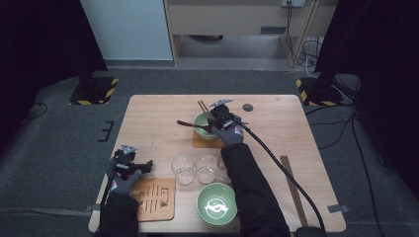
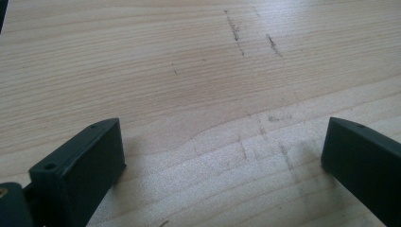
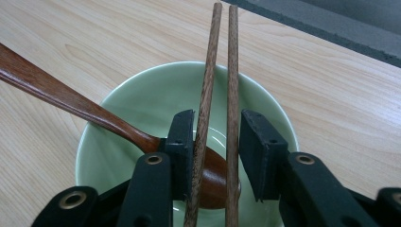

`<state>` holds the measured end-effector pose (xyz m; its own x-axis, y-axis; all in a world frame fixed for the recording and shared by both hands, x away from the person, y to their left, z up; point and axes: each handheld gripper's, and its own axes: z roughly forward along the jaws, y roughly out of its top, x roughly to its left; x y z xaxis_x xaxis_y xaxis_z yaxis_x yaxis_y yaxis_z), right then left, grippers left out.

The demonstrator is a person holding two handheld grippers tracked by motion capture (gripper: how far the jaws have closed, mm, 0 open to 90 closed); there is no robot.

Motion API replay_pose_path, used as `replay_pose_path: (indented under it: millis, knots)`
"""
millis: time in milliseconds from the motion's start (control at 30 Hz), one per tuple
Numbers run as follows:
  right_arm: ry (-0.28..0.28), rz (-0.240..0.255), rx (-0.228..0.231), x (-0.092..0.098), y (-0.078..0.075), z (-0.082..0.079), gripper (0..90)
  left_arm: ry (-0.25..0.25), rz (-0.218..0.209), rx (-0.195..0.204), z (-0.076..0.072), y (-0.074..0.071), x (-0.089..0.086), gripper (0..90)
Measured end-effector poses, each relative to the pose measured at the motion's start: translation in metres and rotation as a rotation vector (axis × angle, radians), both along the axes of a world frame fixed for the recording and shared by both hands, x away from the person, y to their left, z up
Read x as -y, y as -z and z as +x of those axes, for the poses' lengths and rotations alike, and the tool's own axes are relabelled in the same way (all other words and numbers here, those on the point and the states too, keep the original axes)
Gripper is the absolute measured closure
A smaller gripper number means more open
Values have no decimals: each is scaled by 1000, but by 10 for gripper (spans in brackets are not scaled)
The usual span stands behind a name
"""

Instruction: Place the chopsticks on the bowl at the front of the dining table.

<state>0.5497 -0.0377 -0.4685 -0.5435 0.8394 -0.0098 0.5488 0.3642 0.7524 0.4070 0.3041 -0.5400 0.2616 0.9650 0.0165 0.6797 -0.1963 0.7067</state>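
Counting two chopsticks, one spoon, apparently three glasses.

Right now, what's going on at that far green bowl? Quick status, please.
Right gripper astride the chopsticks, small gap at one pad. Chopsticks across green bowl, wooden spoon inside. Left gripper open over bare table.

Right gripper view: we lose the chopsticks' near ends below the frame, spoon handle runs off the left edge, its bowl sits partly behind the jaws. High view: the forearm covers part of the third glass; card print too small to read. Left gripper view: both jaws cropped at the bottom and right edges.
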Motion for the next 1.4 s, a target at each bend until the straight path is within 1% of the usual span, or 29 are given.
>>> replay_pose_path:
  millis: [133,333,433,733,900,933,1000,1167,1300,1400]
  knots:
    - [5,-6,0,-2,1,0,708,0,0,0,0,0,0,0]
    - [5,-8,-5,-3,4,0,746,0,0,0,0,0,0,0]
    - [7,-1,-7,-4,4,0,766,0,0,0,0,0,0,0]
    - [13,11,-13,-4,4,0,769,0,0,0,0,0,0,0]
    - [12,16,-13,-4,5,0,746,0,0,0,0,0,0,0]
    - [11,23,-13,-4,5,0,709,0,0,0,0,0,0,0]
    - [11,31,-11,-3,3,0,676,0,0,0,0,0,0,0]
    - [11,59,18,1,-7,-3,629,0,0,0,0,0,0,0]
    - [8,92,54,5,-19,-7,527,0,0,0,0,0,0,0]
    - [6,106,85,9,-28,-11,424,0,0,0,0,0,0,0]
